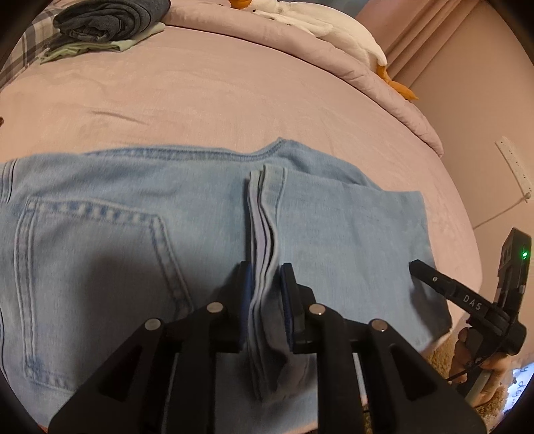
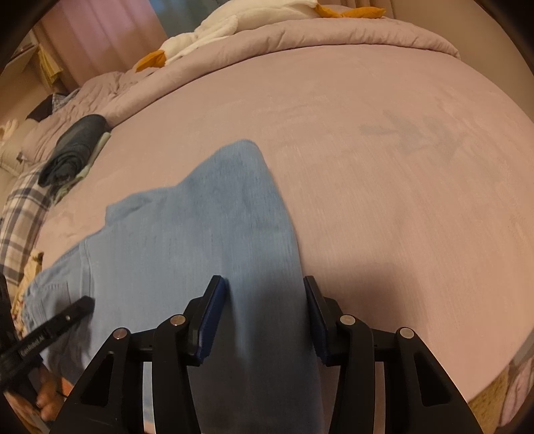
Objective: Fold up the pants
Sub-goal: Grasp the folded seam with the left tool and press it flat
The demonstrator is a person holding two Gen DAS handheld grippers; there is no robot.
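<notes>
- The light blue pants (image 1: 133, 213) lie flat on the bed (image 1: 233, 100), already folded over, with the back pocket up.
- The left tongs (image 1: 263, 290) are clenched on the stacked leg hems at the near edge of the pants.
- The right tongs (image 2: 265, 307) stand spread, one finger on each side of the folded leg; whether they touch the cloth I cannot tell.
- A pile of folded clothes (image 1: 106, 23) rests far back on the bed.
</notes>
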